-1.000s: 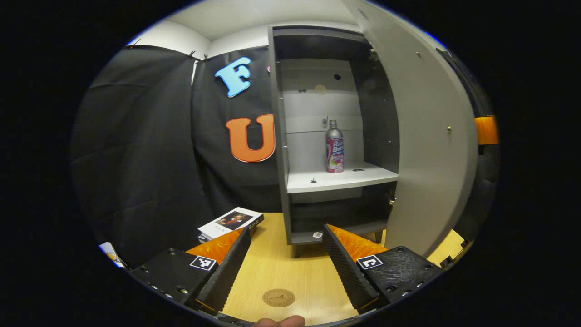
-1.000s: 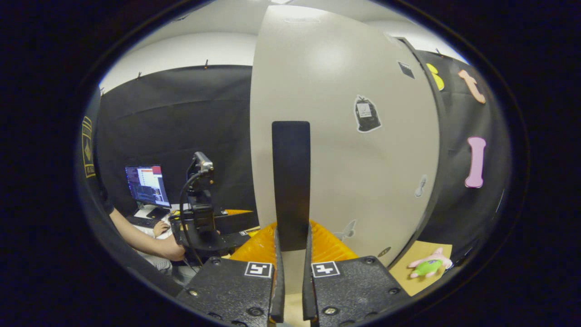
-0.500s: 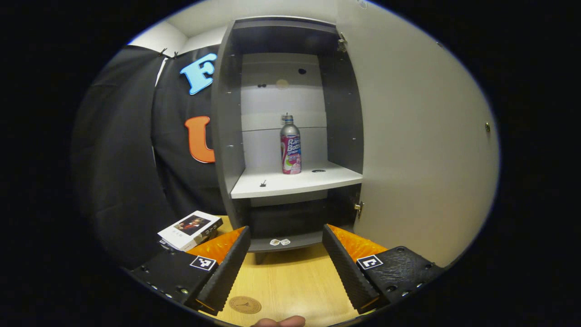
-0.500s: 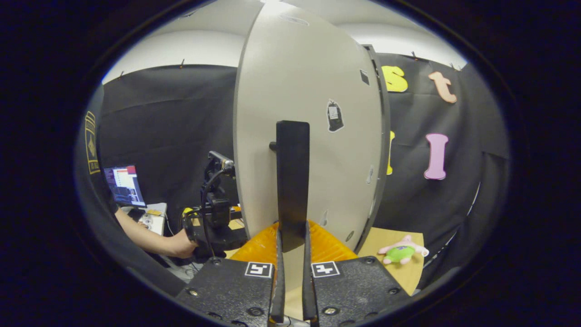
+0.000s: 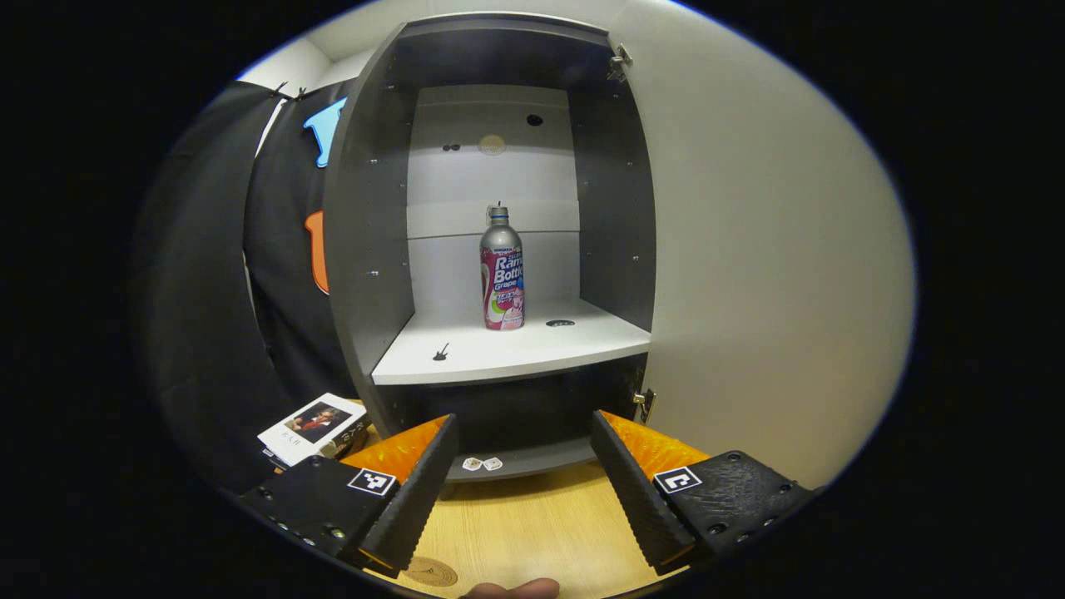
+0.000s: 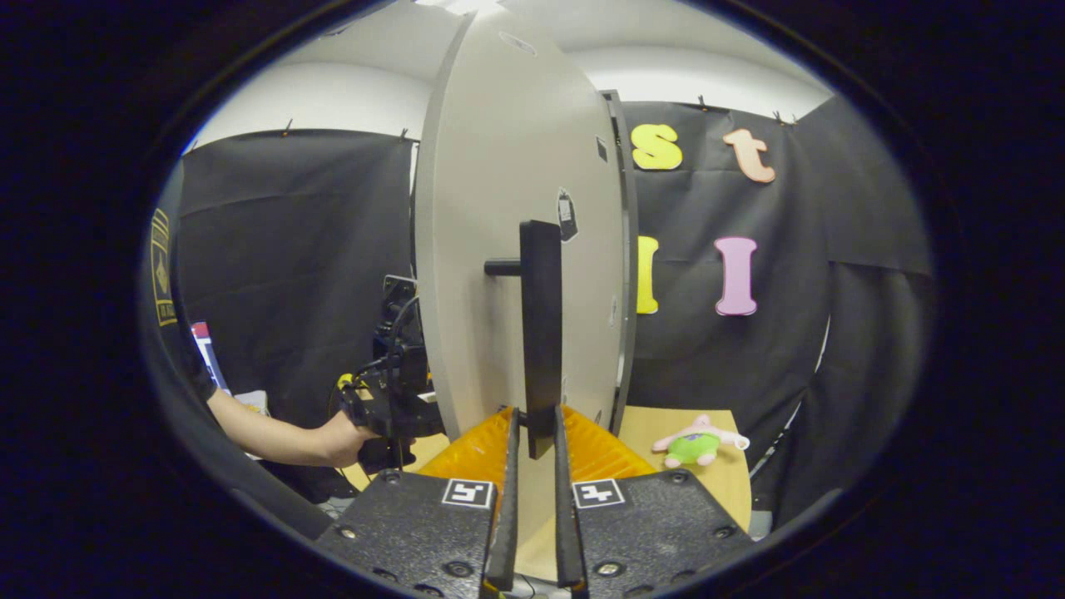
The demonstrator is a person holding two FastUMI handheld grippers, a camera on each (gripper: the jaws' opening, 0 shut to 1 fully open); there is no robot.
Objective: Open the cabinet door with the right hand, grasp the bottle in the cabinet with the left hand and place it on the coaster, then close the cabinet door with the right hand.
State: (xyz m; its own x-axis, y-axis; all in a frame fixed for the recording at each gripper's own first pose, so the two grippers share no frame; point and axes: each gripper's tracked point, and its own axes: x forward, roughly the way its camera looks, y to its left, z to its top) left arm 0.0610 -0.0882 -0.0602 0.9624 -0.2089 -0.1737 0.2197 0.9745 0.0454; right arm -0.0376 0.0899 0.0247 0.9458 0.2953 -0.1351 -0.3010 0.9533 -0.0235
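— Bottle [image 5: 502,269] position?
— Upright on the white shelf [image 5: 516,345] inside the open cabinet [image 5: 366,249], straight ahead of the left gripper [image 5: 522,482] and well apart from it, above the level of its fingers.
— Left gripper's state?
— Fingers spread wide, holding nothing, over the wooden table [image 5: 532,532]; the coaster [image 5: 431,571] lies just below them.
— Right gripper [image 6: 532,507]?
— Clamped on the black door handle [image 6: 541,333] of the cabinet door [image 6: 499,249], which stands swung open.
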